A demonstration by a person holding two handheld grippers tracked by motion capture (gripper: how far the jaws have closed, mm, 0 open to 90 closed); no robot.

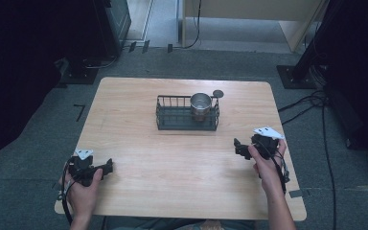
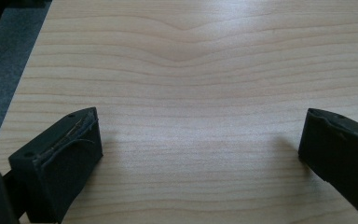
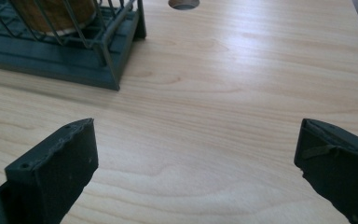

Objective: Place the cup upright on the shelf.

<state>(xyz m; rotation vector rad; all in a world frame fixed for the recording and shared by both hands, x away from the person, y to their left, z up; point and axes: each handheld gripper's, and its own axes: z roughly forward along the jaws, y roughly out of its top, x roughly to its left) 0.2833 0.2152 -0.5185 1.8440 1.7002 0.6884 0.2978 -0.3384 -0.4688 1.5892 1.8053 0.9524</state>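
Hands first, at the near edge of the high view: left tool (image 1: 109, 166) held low over the near-left part of the counter (image 1: 139, 143), right tool (image 1: 237, 146) over the near-right part, both pointing inward, nothing between their jaws. Dark wire rack (image 1: 187, 114) sits on the far middle of the counter, well apart from both tools; nearer the right one. Metal cup (image 1: 201, 105) stands upright inside the rack, toward its right end. Small round grey disc (image 1: 218, 93) lies on the counter just beyond the rack's right far corner. Left gripper view: left tool (image 2: 200, 135) spread wide, jaws at either edge of the frame, bare wood grain between them and ahead; grey floor (image 2: 4, 51) past the counter edge at upper left. Right gripper view: right tool (image 3: 196, 140) also spread wide and holding nothing; rack corner (image 3: 112, 60) ahead and to the left of the left jaw, clearly apart from it; base of the cup (image 3: 58, 16) visible behind the wires; disc (image 3: 183, 3) partly cut off at the top edge, ahead between the jaws' line.
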